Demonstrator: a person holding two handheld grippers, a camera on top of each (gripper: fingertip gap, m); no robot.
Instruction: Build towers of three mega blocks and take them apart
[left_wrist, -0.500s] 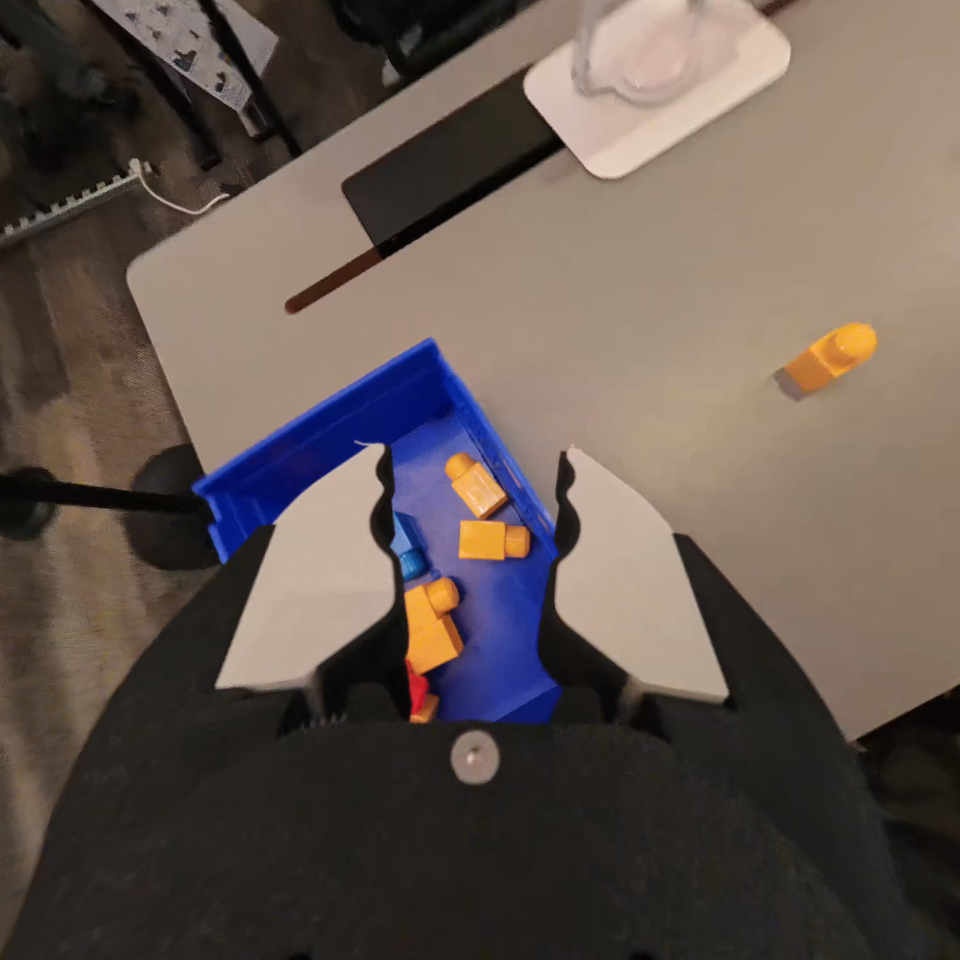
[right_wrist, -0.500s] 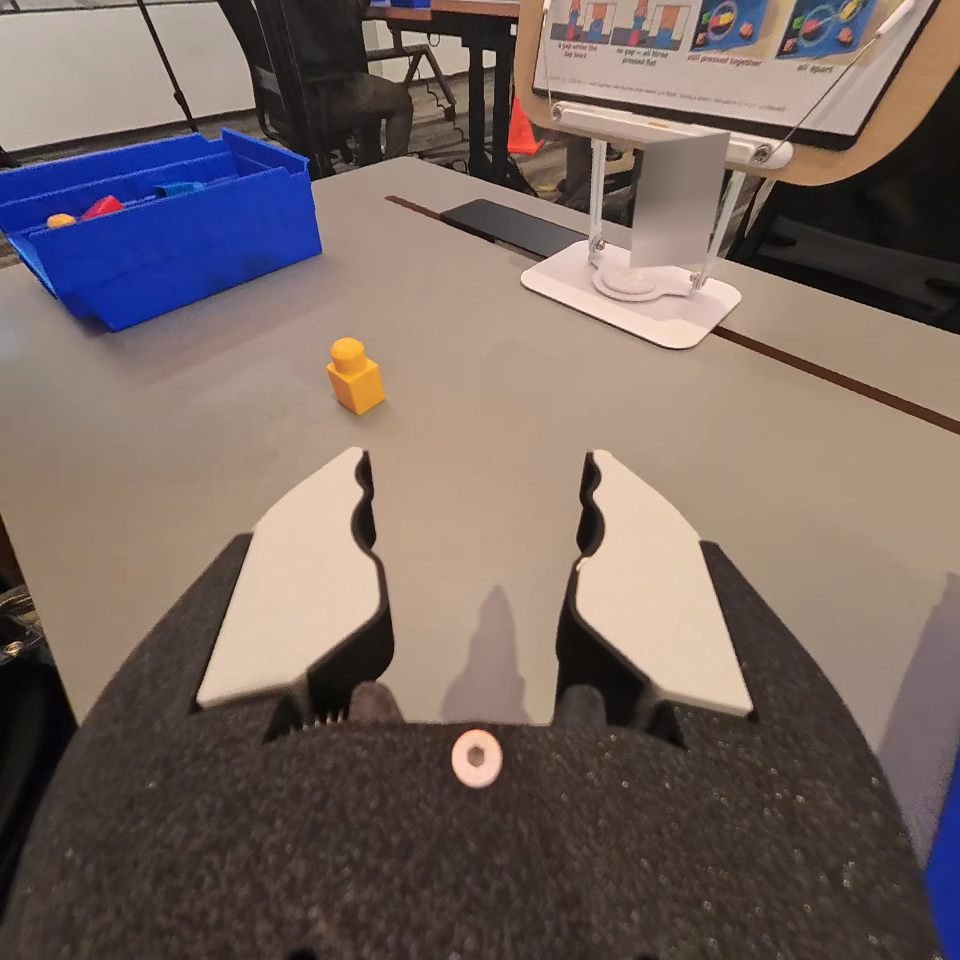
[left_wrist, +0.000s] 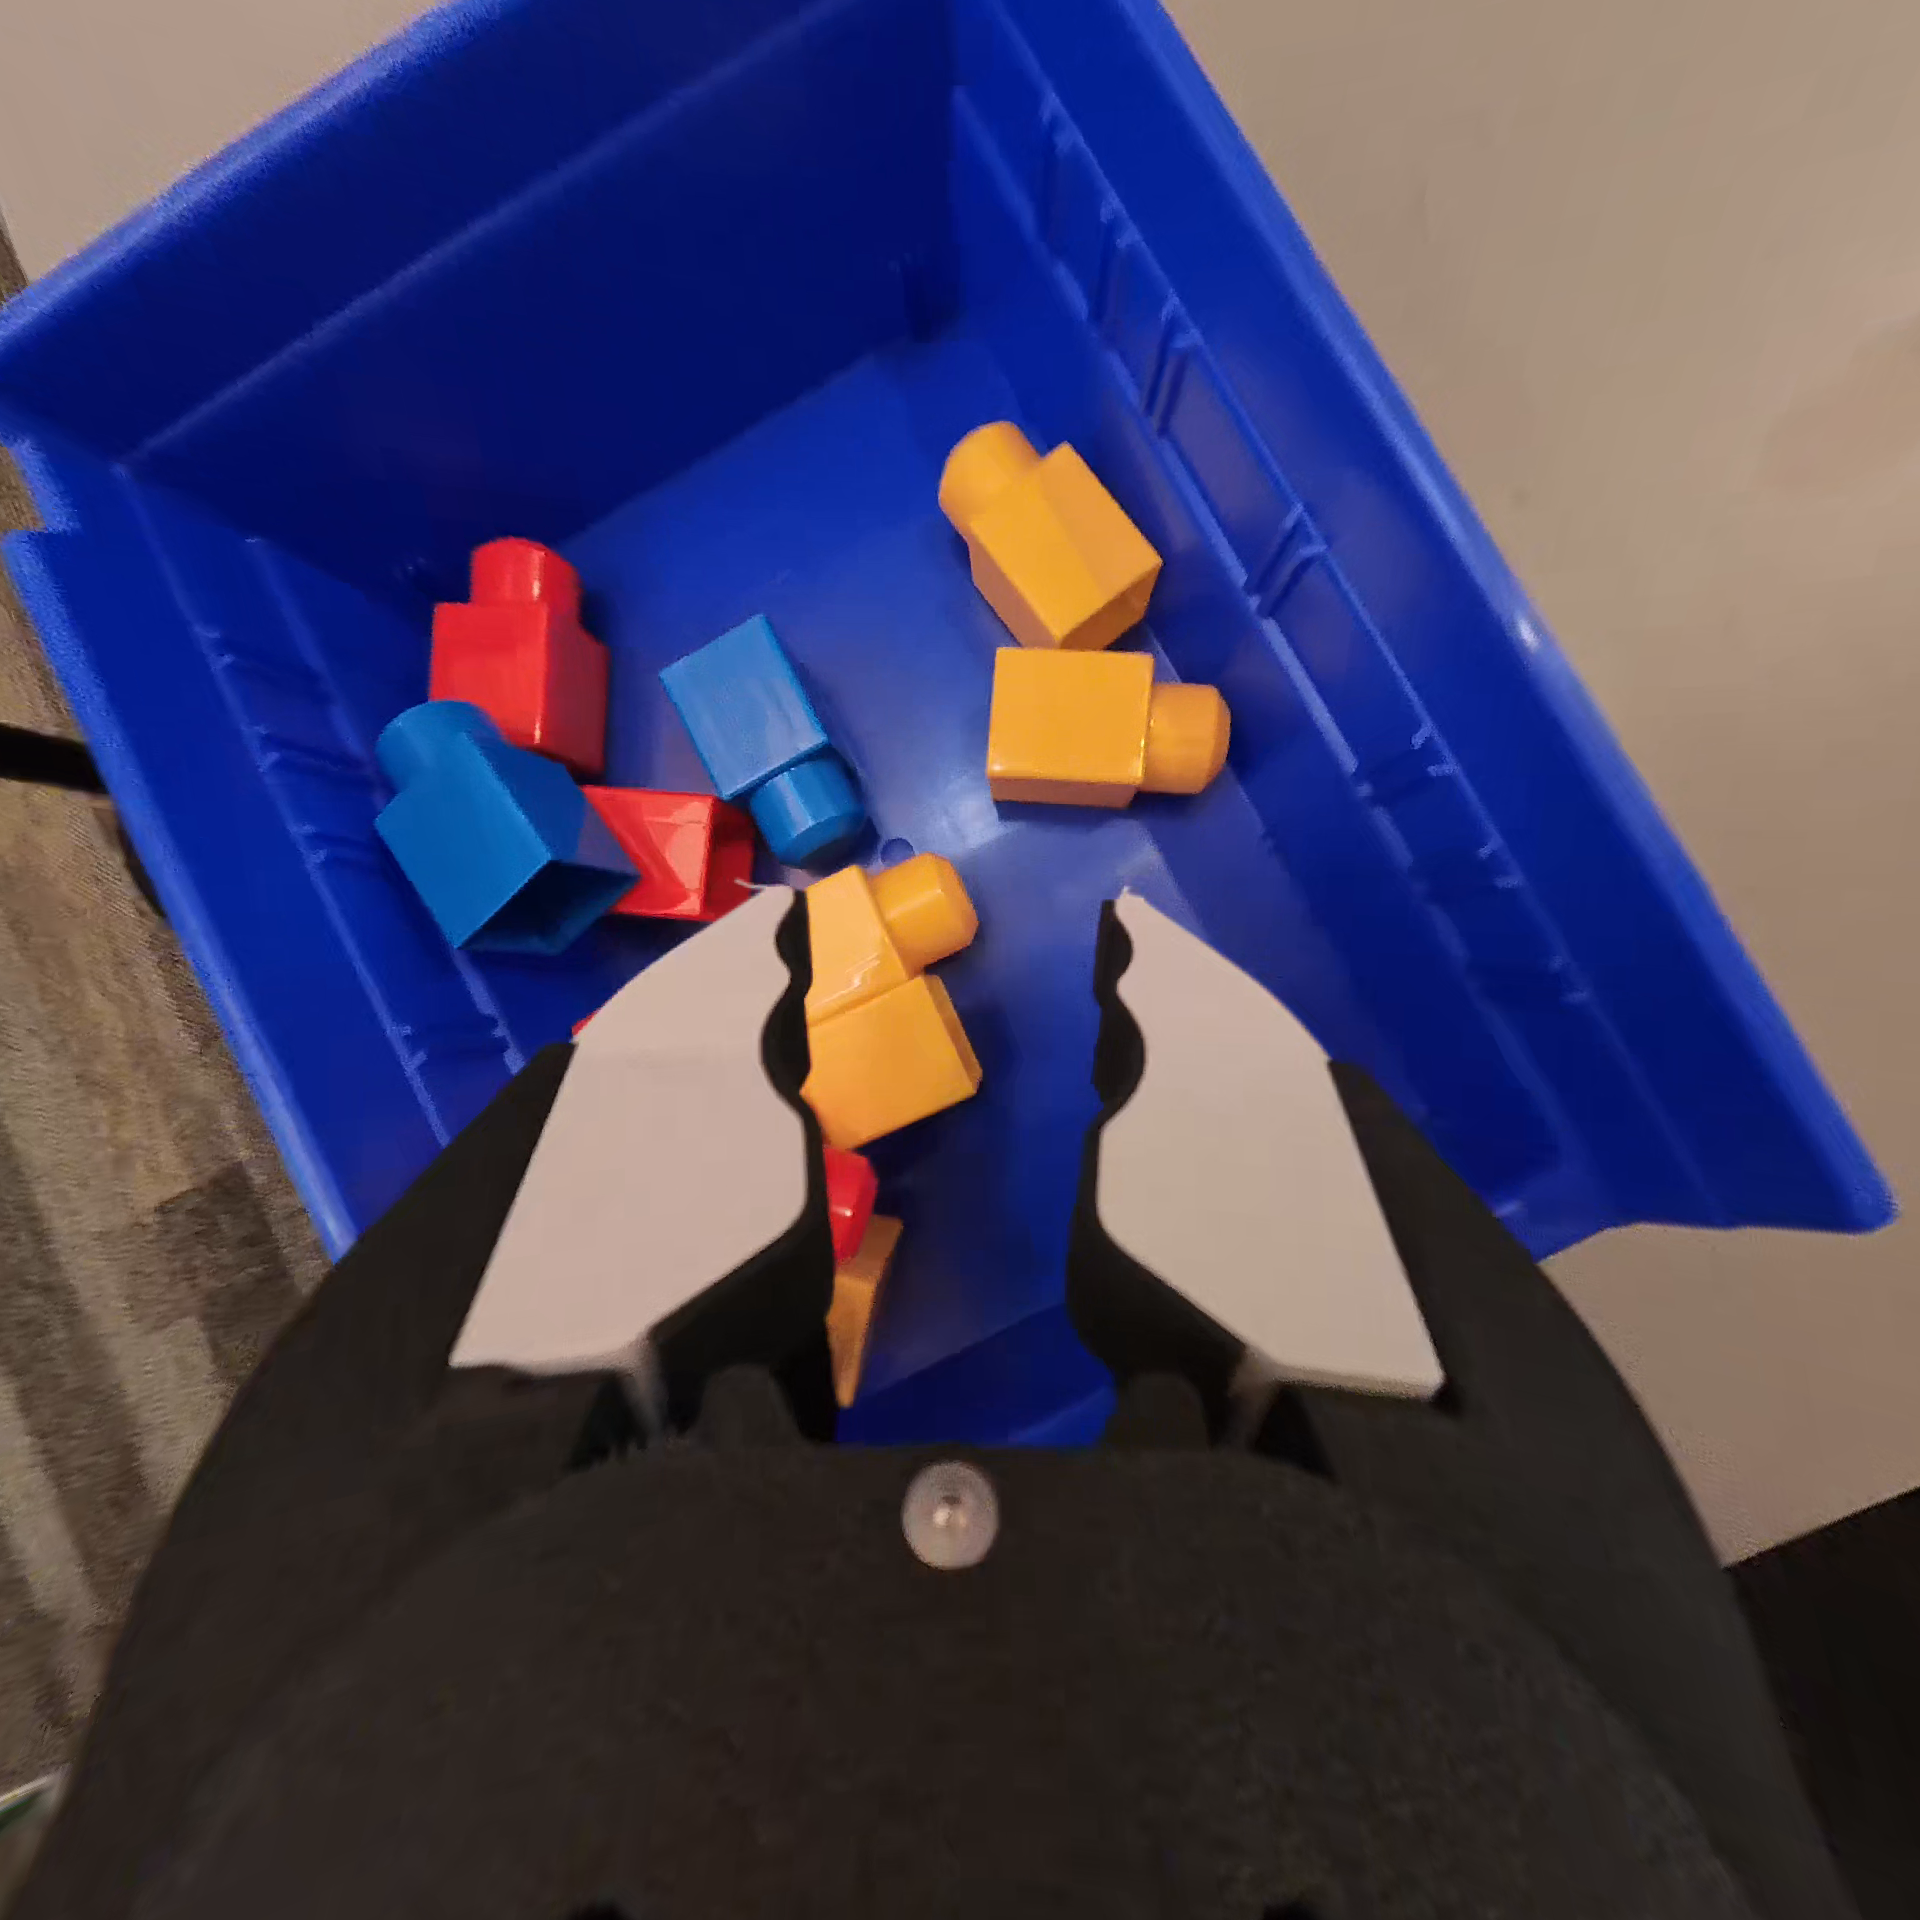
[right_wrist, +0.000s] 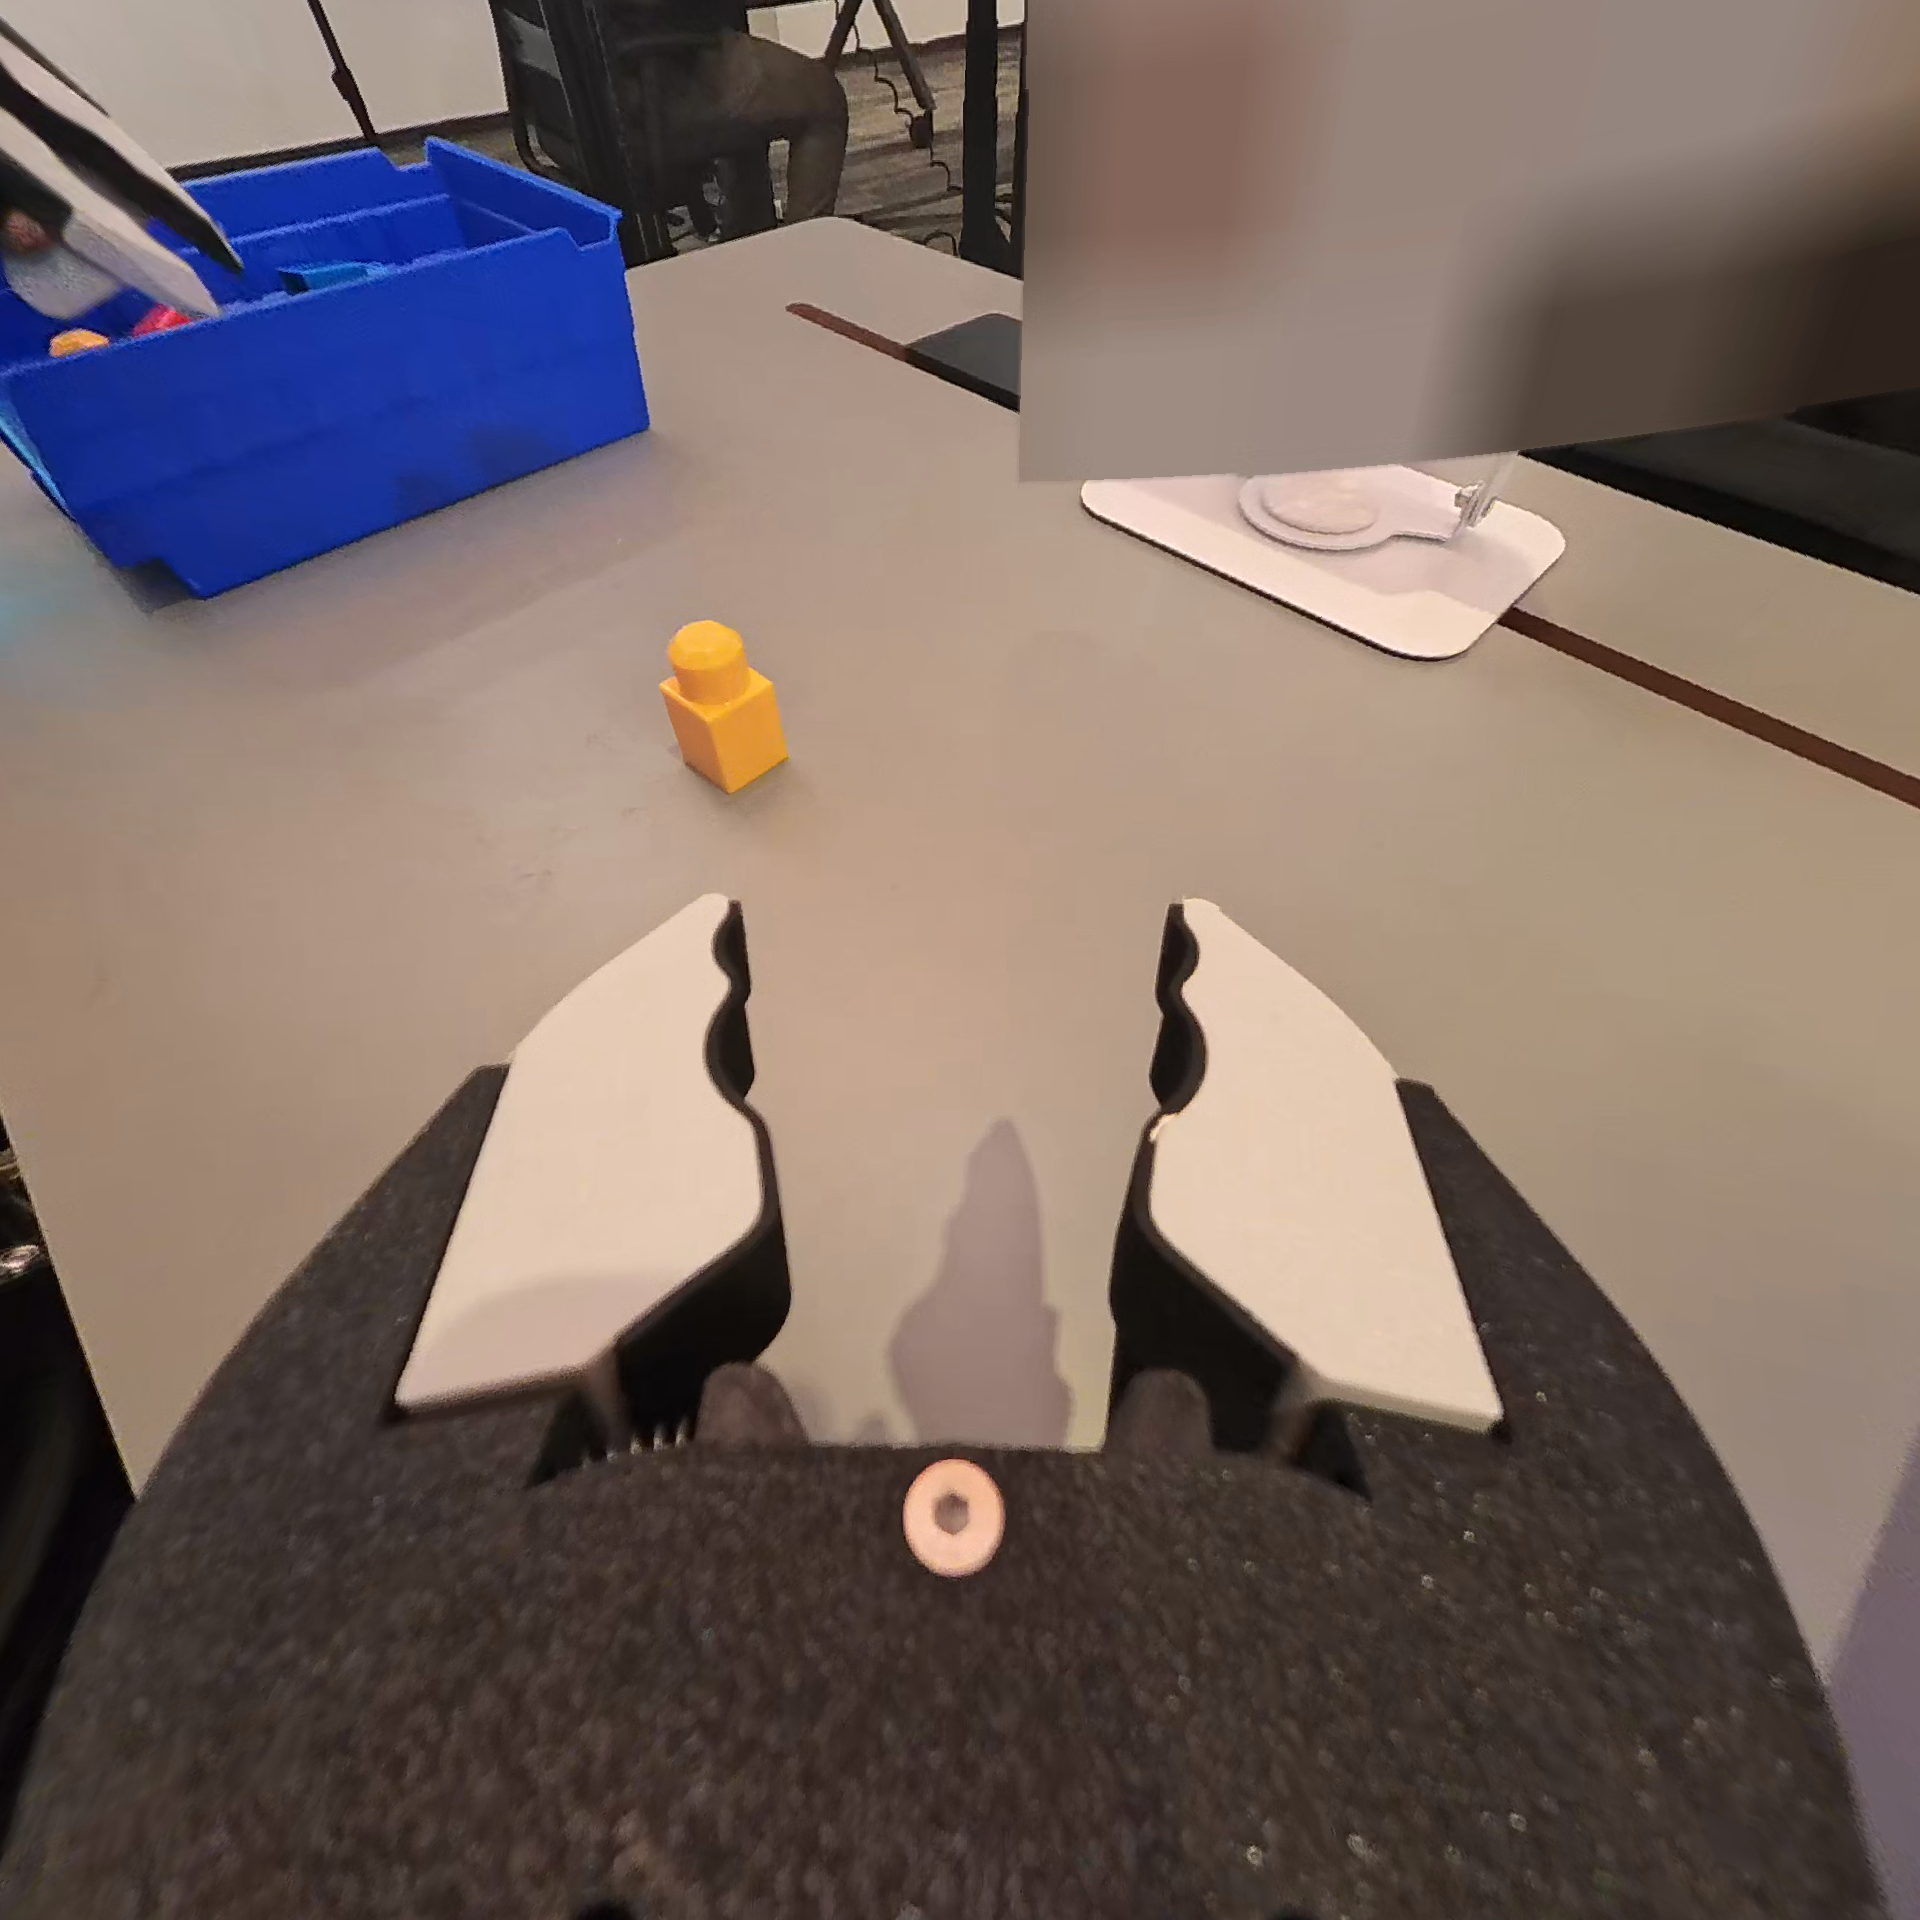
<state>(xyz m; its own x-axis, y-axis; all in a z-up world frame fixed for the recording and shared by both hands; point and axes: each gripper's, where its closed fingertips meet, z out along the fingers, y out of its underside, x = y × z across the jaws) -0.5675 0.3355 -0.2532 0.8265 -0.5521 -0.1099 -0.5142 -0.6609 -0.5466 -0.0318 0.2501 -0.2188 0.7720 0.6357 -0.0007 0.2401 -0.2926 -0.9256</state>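
We log one yellow block (right_wrist: 724, 707) upright on the table (right_wrist: 1039, 810), beside the bin (left_wrist: 1351, 582). Our left claw (left_wrist: 951, 904) and right claw (right_wrist: 954, 914) gape, empty. Two blocks remain unstacked.

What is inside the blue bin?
The blue bin holds loose orange, red and blue blocks; the open left tool hides part of a red and an orange one.

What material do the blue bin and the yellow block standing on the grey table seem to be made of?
The ribbed blue storage bin looks like moulded hard plastic: its walls carry moulded ribs and a slight sheen. The single-stud yellow block also looks like smooth moulded plastic, in one even colour with soft highlights on its faces. The grey table has a matte top, possibly laminate; the pictures cannot settle that.
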